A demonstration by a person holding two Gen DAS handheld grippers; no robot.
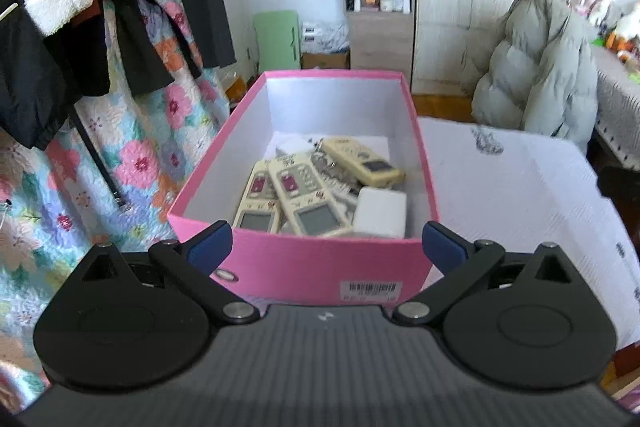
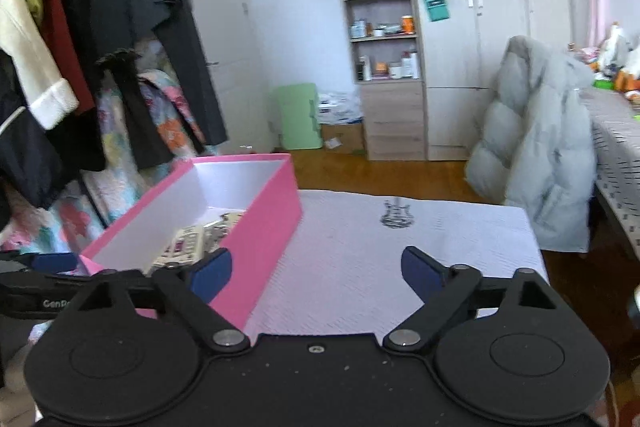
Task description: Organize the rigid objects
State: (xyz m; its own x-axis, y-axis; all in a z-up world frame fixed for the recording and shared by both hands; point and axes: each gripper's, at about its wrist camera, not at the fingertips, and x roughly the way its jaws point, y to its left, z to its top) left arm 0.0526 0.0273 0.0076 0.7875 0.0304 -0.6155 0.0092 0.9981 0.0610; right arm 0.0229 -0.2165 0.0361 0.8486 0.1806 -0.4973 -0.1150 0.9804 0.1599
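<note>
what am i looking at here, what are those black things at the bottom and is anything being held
Those black parts are two hand-held grippers, each carrying its own camera that looks out along its fingers. One picture is from the left gripper, one from the right gripper. Both stand open and hold nothing. On the white tablecloth sits a pink box with several remote controls and a white adapter inside. The left gripper's blue pads sit either side of the box's near end.

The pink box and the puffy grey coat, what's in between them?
In the right wrist view, only bare white tablecloth with a small guitar print lies between the pink box and the puffy grey coat, then some wooden floor.
</note>
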